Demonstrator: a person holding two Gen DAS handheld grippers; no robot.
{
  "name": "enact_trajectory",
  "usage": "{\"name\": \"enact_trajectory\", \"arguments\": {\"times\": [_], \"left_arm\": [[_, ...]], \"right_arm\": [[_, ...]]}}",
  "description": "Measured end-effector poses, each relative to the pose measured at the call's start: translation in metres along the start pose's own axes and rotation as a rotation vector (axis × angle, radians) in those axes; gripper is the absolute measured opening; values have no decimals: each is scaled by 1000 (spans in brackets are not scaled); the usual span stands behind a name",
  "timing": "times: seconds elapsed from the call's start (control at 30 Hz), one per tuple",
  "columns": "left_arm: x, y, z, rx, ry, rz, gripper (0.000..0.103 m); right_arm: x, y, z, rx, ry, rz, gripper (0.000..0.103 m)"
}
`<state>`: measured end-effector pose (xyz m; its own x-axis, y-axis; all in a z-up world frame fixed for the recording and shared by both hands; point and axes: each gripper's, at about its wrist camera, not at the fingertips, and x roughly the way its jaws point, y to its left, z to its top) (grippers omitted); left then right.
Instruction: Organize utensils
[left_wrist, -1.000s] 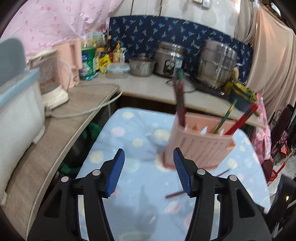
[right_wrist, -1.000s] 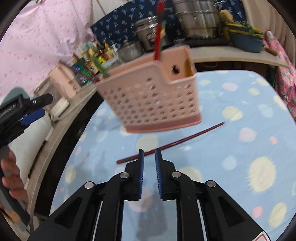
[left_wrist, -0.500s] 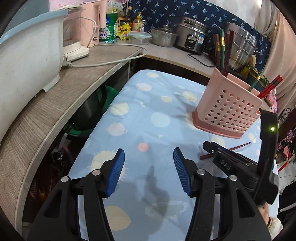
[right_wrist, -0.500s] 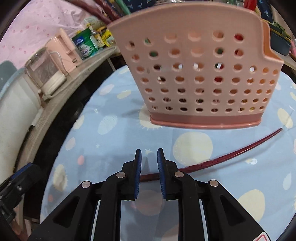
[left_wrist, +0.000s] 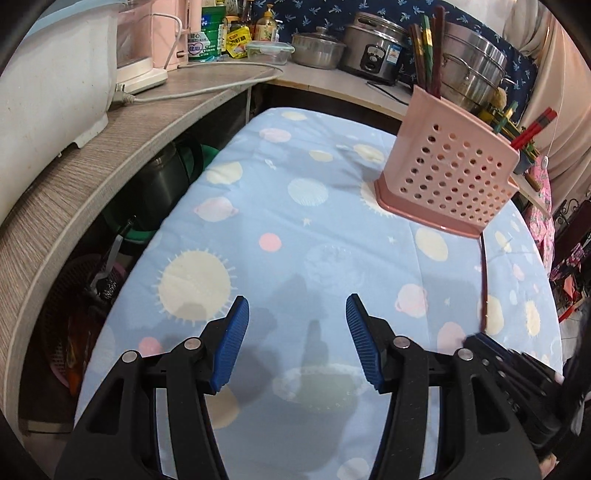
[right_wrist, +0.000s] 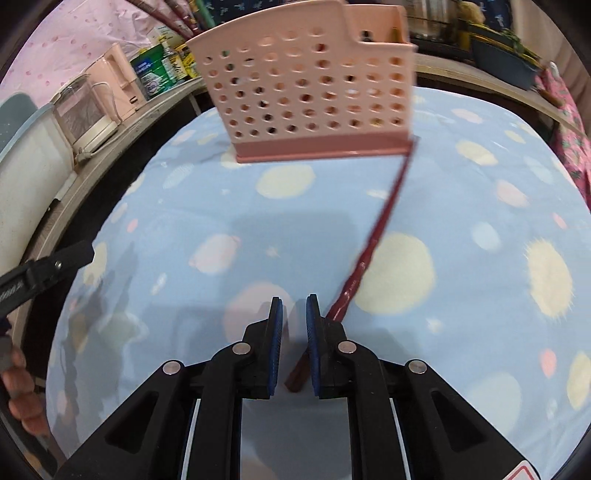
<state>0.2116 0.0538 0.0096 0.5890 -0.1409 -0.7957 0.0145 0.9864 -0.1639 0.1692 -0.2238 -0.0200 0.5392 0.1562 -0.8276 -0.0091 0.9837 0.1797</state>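
A single dark red lacquered chopstick (right_wrist: 384, 218) is found lying on the pale blue planet-print tablecloth (right_wrist: 207, 206), its far tip touching the right front corner of the pink perforated plastic utensil holder (right_wrist: 314, 88), its near end running back from that holder to the right gripper (right_wrist: 294, 314). The blue pads of this gripper are set narrowly, with a slim gap between them; the chopstick's near end is seen just beside and under the right-hand finger rather than centred in the gap, and it cannot be told whether it is pinched at all. A slip is therefore judged likely: if closure is made off-centre, the thin rounded stick may be rolled sideways or levered out. Because the far tip bears against the holder's base, any forward push may be passed on to the holder, which could be shifted or tipped together with the red and green chopsticks (left_wrist: 428, 48) already standing in it. The left gripper (left_wrist: 297, 339) is held wide apart and empty, nearer than the holder and well apart from it, so no bracing of the holder is provided. Motion blur in the right wrist view limits certainty on contact.
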Motion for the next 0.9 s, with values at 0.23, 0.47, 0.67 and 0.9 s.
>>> {"name": "enact_trajectory", "arguments": {"times": [0.23,0.47,0.67,0.9], "left_arm": [[9,-17,-12,28,29,-14,52],[11,-38,-19,62,49,-36,52],[5,-49,-24,85,50,-48,53],[-3,-58,-29,105,46,-54,56]], "right_arm": [[-39,-31,-34,46,-29,-69,17],[-53,-52,-45,103,-64,-114,30],[-48,-60,-47,114,-66,-116,31],[-52,-58,-52,95,-64,-134,8]]}}
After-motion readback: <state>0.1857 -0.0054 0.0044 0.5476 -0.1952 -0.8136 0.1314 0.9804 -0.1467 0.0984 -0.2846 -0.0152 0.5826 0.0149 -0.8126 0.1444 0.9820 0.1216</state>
